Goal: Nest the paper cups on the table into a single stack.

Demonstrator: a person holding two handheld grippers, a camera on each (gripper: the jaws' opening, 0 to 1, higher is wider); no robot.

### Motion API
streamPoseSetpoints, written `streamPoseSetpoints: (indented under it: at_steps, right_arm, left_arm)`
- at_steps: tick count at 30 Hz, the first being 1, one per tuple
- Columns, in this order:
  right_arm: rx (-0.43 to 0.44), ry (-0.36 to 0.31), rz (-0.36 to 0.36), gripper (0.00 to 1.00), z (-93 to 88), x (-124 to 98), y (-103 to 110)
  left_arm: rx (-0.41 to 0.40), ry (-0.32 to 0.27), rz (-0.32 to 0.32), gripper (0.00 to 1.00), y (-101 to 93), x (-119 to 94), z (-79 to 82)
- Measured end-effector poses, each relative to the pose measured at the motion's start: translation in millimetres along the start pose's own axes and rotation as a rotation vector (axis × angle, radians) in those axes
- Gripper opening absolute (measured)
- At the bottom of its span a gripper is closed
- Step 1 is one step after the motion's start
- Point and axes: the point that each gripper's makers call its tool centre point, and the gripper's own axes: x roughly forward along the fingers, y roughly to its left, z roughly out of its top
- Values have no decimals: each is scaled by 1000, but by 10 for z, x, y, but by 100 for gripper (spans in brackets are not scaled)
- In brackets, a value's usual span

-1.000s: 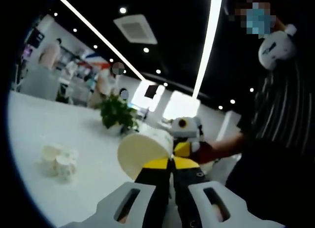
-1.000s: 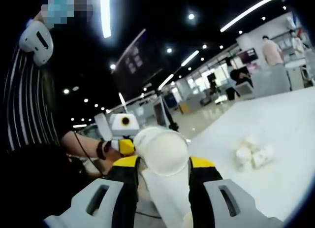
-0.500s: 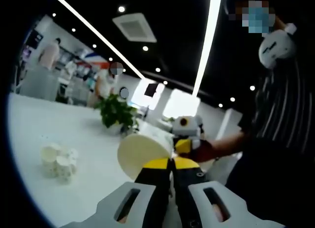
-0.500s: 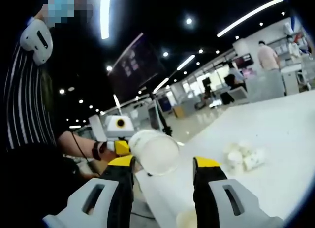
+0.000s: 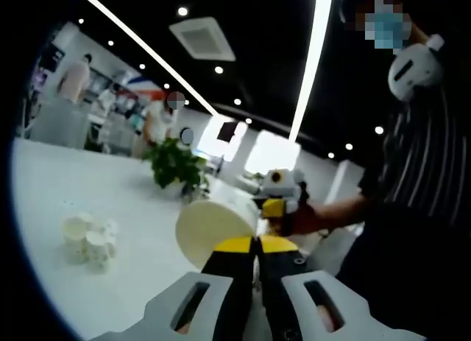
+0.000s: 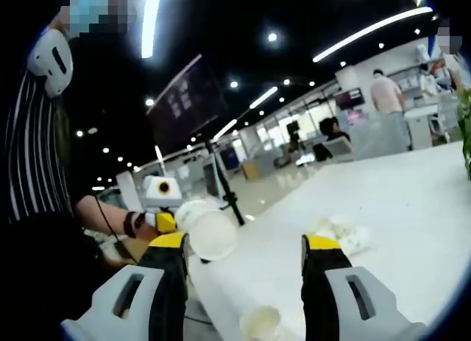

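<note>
White tabletop (image 6: 412, 208) runs under a dark ceiling with strip lights. At its near edge the left gripper (image 5: 254, 247) has its yellow-tipped jaws pressed together on the rim of a paper cup (image 5: 210, 227), held tilted with its base toward the camera. From the right gripper view that same cup (image 6: 207, 230) hangs beside the right gripper (image 6: 246, 249), whose jaws stand wide apart with nothing between them. Another cup (image 6: 259, 322) stands upright below. Loose cups (image 5: 88, 241) cluster farther along the table, near a potted plant (image 5: 175, 166).
</note>
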Motion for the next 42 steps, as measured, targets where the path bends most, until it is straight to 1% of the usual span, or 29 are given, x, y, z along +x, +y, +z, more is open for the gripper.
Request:
streamPoseSetpoints:
  at_steps: [2,5,7,13,14,15,17,19,23,30,33,35,37,42]
  right_arm:
    - [-19,6,-25,65,3,-24,-64]
    - [-26,18,-49,68,5,-51,-141]
    - [-26,23,-88,70,10,-76,-221]
    - [-15,42,-130,78,-19,-133,-356]
    - [-9,67,-151,81,-55,-153,-392]
    - [-14,72,-157,82,-63,-164,-415]
    - [-54,111,-195,86,-103,-205,-479]
    - [-86,122,-214,89,-110,-217,-505]
    - [-76,109,-254,100,-93,-242,-569]
    - [-80,133,-298,100,-163,-304,-701]
    - [-76,138,-311,100,-184,-322,-725]
    - [-85,136,-329,100,-181,-341,-754]
    - [-99,134,-353,100,-184,-367,-808]
    - [-84,121,-363,100,-190,-386,-855]
  left_arm:
    - [-1,1,0,0,1,1,-4]
    - [-7,10,-1,0,-4,4,-19]
    - [-7,19,-5,0,-9,-2,-35]
    - [10,40,1,0,1,-16,-60]
    - [12,42,3,0,2,-19,-59]
    - [11,44,4,0,1,-23,-56]
    - [6,43,1,0,2,-26,-57]
    - [7,39,2,0,1,-21,-43]
    - [7,41,7,0,15,-27,-40]
    - [8,42,14,0,2,-59,-13]
    - [16,52,20,0,-7,-74,-2]
    - [33,75,26,0,-15,-78,-17]
    - [47,113,29,0,-12,-85,-73]
    - [83,135,38,0,-21,-92,-48]
